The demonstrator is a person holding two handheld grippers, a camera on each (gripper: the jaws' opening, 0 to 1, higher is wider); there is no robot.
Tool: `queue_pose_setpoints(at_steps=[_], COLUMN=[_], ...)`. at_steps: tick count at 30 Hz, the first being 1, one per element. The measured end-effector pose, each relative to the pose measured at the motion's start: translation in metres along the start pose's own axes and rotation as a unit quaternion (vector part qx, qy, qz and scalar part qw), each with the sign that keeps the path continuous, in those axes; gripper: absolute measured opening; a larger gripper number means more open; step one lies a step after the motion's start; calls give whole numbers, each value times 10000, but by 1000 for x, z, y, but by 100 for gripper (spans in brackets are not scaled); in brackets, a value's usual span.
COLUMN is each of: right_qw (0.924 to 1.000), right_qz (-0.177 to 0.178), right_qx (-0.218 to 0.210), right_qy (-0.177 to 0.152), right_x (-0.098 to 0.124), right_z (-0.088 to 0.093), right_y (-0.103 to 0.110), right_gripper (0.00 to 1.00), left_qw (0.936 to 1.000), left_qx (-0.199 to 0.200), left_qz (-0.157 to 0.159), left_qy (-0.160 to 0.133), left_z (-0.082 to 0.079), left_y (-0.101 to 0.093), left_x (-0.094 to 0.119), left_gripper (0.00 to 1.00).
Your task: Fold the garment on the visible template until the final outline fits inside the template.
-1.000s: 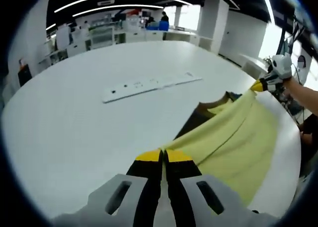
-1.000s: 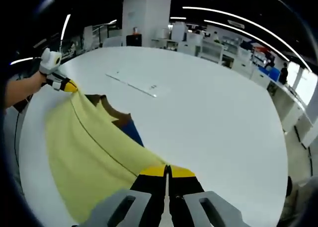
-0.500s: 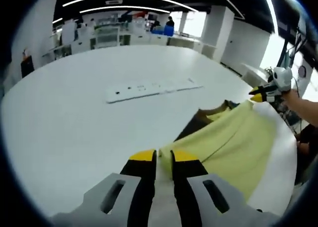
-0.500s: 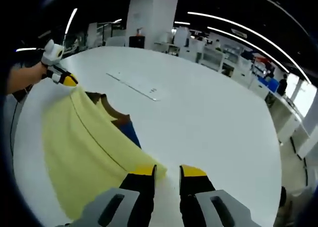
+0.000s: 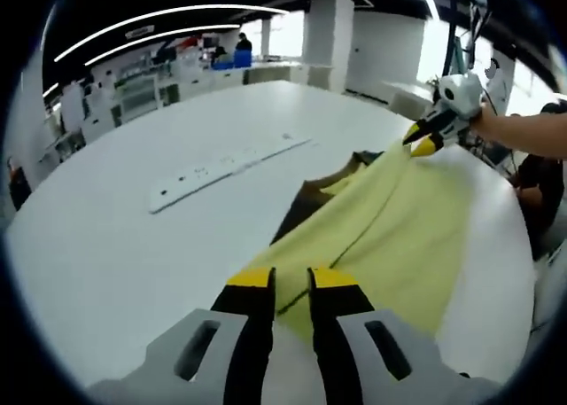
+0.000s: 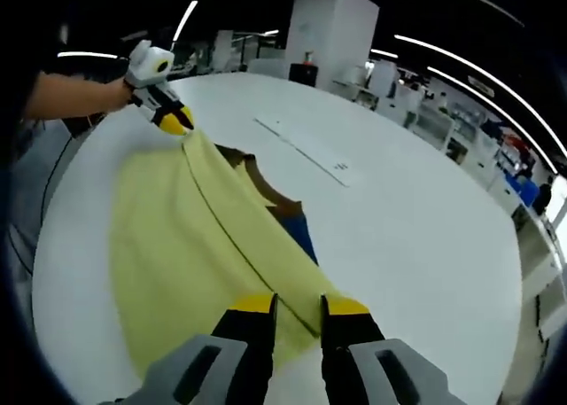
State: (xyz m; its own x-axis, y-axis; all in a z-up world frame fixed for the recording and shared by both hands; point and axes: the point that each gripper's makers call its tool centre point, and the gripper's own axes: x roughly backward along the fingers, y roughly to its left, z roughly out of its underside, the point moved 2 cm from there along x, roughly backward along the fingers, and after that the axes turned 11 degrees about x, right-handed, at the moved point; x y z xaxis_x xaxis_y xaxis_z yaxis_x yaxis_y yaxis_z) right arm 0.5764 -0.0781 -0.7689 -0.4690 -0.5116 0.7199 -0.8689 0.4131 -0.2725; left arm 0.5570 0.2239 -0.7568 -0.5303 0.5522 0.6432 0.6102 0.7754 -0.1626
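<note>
Cloth (image 5: 390, 219) lies folded and yellow on the white surface (image 5: 115, 237), with a dark template (image 5: 306, 206) peeking out along its far edge. Left tool (image 5: 290, 281) hovers spread over the near corner, gripping nothing; right tool (image 6: 297, 306) is likewise spread above its corner. A fold looks just laid; next, judge the outline against the template and regrip an edge for another fold.

Pale grey tongs (image 5: 290, 290) with black jaws, yellow tips; other tongs (image 6: 297, 315) alike.
</note>
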Motion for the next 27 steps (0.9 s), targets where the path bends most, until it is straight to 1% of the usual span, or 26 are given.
queue_pose_setpoints(at_steps=[3,6,10,13,17,22,23,25,27], right_qw=[9999,9999,9998,9998,9997,9997,9997,9996,9996], right_qz=[9,16,-8,-25,-64,-57,-70,-14,7], right_qx=[101,115,101,97,89,-4,-42,-8,-34], right_qy=[80,105,160,180,227,234,237,292,296], right_x=[-2,-4,-7,-8,-9,-10,-11,-10,-11], right_z=[1,1,4,5,6,8,8,10,10], right_y=[0,-1,0,0,2,1,2,0,-1], right_gripper=[14,15,16,16,15,8,5,0,0], left_qw=[9999,9998,9990,9983,9977,9972,9973,9974,9977], left_qx=[-116,-158,-314,-416,-450,-465,-452,-411,-319], left_qz=[4,10,2,-42,-104,-227,-235,-270,-304], left_qy=[106,151,305,417,503,534,536,525,514], left_z=[3,5,9,12,14,13,13,13,13], left_y=[-2,-2,-3,-3,-2,1,1,3,5], left_x=[-4,-7,-11,-14,-16,-16,-16,-16,-15], left_gripper=[12,13,16,17,14,10,9,5,1])
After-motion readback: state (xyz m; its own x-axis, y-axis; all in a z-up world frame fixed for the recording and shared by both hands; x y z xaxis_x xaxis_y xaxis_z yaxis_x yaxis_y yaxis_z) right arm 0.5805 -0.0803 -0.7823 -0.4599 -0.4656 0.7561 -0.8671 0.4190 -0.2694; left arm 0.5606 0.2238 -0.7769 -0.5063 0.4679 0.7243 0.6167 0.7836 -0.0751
